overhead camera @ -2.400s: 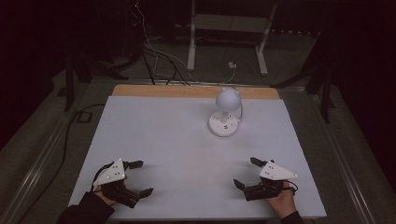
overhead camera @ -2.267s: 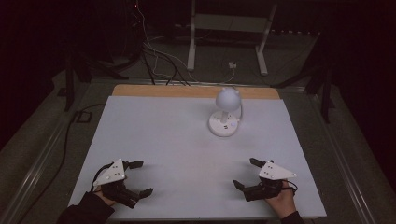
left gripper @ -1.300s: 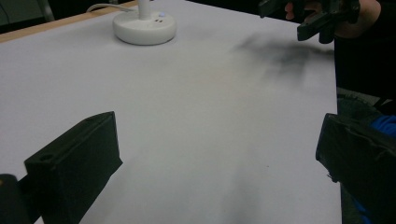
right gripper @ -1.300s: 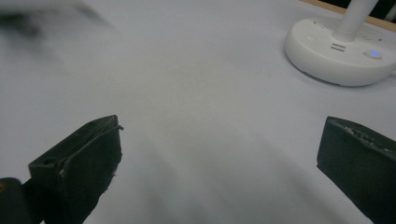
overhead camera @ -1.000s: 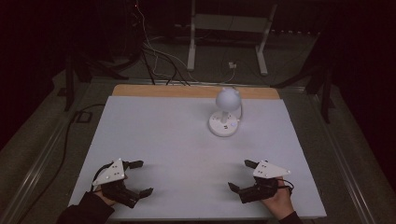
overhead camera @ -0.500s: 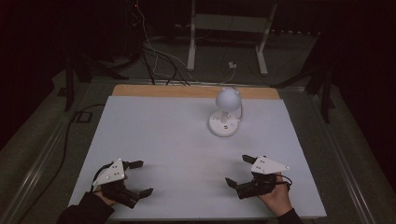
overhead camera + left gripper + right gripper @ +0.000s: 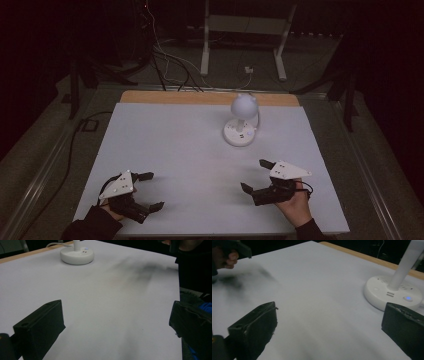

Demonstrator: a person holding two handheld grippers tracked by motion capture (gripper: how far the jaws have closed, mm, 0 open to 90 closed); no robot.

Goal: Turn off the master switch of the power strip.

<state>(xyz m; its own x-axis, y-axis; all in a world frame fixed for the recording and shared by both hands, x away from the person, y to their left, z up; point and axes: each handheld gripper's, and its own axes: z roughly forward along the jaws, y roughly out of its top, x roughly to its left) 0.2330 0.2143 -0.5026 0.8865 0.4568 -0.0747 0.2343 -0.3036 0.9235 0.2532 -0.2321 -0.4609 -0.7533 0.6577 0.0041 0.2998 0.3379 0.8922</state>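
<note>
1. Presently, the left gripper (image 7: 149,190) is held at the near left of the white table (image 7: 180,145), jaws spread wide, empty.
2. The right gripper (image 7: 255,175) is likewise held agape, empty.
3. A white lamp (image 7: 241,121) is stood toward the far edge.

R gripper (image 7: 254,176) has shifted fwd and left toward the lamp (image 7: 241,121), jaws wide apart.

I see a dim room, dark beyond the pale table (image 7: 190,145). Soft blurred shadows smear its surface in both gripper views; near jaws are unfocused.
</note>
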